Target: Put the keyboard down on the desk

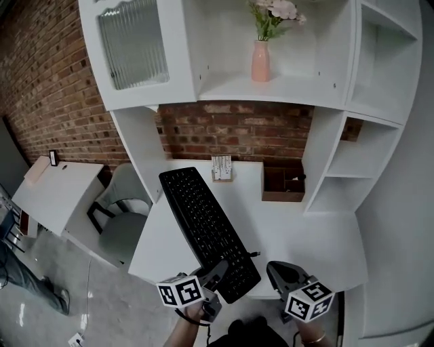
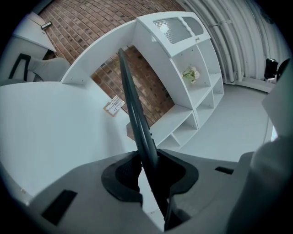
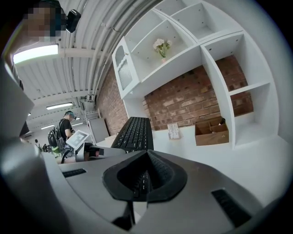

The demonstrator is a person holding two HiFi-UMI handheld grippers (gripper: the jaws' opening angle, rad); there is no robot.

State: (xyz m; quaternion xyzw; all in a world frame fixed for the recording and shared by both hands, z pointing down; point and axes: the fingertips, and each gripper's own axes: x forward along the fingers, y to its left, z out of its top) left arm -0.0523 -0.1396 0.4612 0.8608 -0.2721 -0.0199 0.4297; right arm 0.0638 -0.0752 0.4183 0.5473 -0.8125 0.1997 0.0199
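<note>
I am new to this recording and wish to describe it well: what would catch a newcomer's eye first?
The long black plastic keyboard stands out: it slants over the white desk, its near end clamped in the left gripper. Behind it, a red brick wall shows through the white shelf unit, where a pink vase of pale flowers stands on an upper shelf.
</note>
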